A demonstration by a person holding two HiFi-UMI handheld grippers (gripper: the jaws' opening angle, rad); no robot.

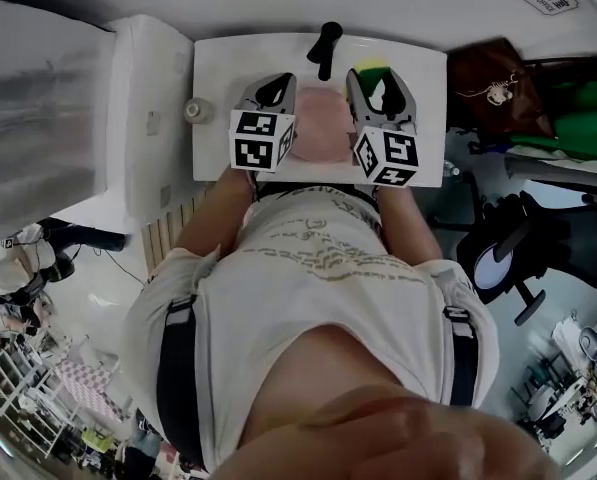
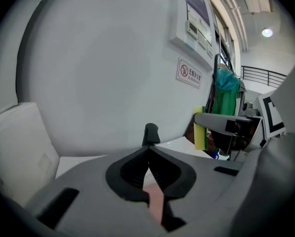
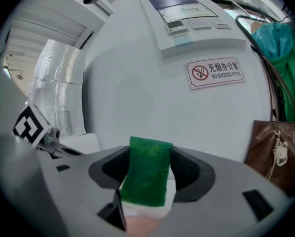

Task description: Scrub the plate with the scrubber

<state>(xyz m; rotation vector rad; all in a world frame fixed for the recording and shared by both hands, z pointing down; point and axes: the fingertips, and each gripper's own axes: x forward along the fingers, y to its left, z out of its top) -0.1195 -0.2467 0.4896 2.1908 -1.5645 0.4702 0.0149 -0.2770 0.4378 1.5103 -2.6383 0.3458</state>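
The left gripper (image 2: 147, 153) pinches the pink plate (image 2: 155, 201), facing a white wall (image 2: 103, 73).

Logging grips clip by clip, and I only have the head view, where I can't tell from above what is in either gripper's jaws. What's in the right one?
Observer: The right gripper is shut on the scrubber, green face toward its camera.
Operator: And the left one, is it empty?
Observer: No. The left gripper is shut on the plate; a thin pink edge shows between its closed jaws.
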